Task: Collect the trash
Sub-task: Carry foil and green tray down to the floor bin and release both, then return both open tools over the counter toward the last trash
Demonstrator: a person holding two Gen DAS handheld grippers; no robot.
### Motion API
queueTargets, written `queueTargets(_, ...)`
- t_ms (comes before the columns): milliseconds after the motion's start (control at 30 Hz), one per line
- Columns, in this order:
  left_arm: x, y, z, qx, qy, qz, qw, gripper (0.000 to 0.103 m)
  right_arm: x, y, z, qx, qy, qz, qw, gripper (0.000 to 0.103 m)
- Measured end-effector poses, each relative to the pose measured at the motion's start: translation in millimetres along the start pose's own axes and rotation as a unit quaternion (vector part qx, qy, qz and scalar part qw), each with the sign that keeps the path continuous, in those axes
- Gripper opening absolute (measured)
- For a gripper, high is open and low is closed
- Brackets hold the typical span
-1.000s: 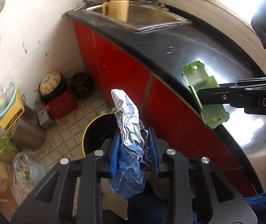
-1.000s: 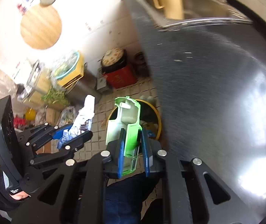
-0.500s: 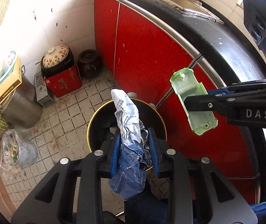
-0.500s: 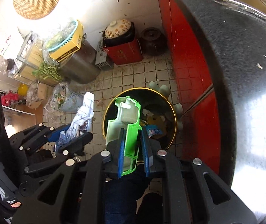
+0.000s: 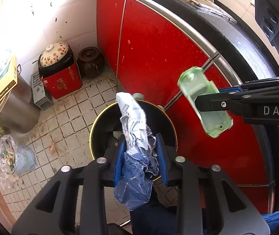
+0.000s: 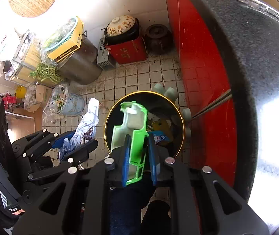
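Note:
My left gripper (image 5: 140,137) is shut on a crumpled silver and blue foil wrapper (image 5: 134,129), held above the black gold-rimmed trash bin (image 5: 100,121) on the tiled floor. My right gripper (image 6: 138,137) is shut on a green plastic tray piece (image 6: 133,121), held over the same bin (image 6: 178,115), which holds yellow and blue trash. The right gripper (image 5: 213,102) with the green piece (image 5: 206,105) shows at the right of the left wrist view. The left gripper (image 6: 75,139) with the wrapper (image 6: 88,121) shows left of the bin in the right wrist view.
Red cabinet doors (image 5: 159,54) under a black counter (image 6: 256,58) stand right of the bin. A red box with a flowered pot (image 5: 59,72), a brown jar (image 5: 90,60), a steel pot (image 6: 76,64) and a bagged blue pail (image 6: 69,101) crowd the floor.
Both grippers have dropped from counter height down toward the floor and closed in over the bin, each still holding its piece. The counter top and sink have left the view.

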State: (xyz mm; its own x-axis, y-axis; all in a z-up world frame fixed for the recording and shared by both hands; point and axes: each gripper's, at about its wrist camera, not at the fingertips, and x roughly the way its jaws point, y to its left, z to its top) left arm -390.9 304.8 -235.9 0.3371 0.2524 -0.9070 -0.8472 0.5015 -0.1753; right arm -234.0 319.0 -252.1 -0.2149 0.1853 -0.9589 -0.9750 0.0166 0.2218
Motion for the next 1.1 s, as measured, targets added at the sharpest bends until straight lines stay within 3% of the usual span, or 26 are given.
queueTargets(33, 1, 0, -1, 0.002, 0.001, 0.003, 1.0000, 0.036, 2, 1, 3, 0.000, 0.001, 0.000, 1.000, 0.024)
queueTargets(133, 2, 0, -2, 0.003, 0.002, 0.003, 1.0000, 0.045, -1, 3, 5, -0.002, -0.010, -0.006, 1.000, 0.056)
queueTargets(233, -1, 2, -4, 0.000, -0.003, 0.003, 1.0000, 0.059, -6, 3, 5, -0.003, -0.017, -0.005, 1.000, 0.057)
queueTargets(333, -8, 1, -4, 0.000, -0.010, 0.006, 0.9999, 0.081, -17, 2, 3, 0.000, -0.028, 0.000, 1.000, 0.057)
queueTargets(433, -21, -5, -3, 0.010, -0.016, 0.019, 0.9996, 0.092, -40, 1, -1, 0.007, -0.052, 0.005, 0.999, 0.061)
queueTargets(633, -56, -45, 9, 0.075, -0.042, 0.038, 0.9955, 0.096, -110, -19, -30, 0.044, -0.116, -0.003, 0.992, 0.069)
queueTargets(733, -68, -80, 20, 0.124, -0.056, 0.026, 0.9903, 0.096, -153, -43, -57, 0.083, -0.148, -0.033, 0.985, 0.072)
queueTargets(900, -78, -160, 41, 0.199, -0.065, -0.052, 0.9764, 0.096, -223, -105, -127, 0.178, -0.203, -0.109, 0.957, 0.072)
queueTargets(1000, -79, -229, 46, 0.270, -0.068, -0.100, 0.9551, 0.096, -261, -145, -183, 0.256, -0.233, -0.154, 0.925, 0.072)
queueTargets(1100, -82, -299, 42, 0.343, -0.072, -0.142, 0.9258, 0.096, -293, -183, -248, 0.340, -0.253, -0.192, 0.885, 0.072)
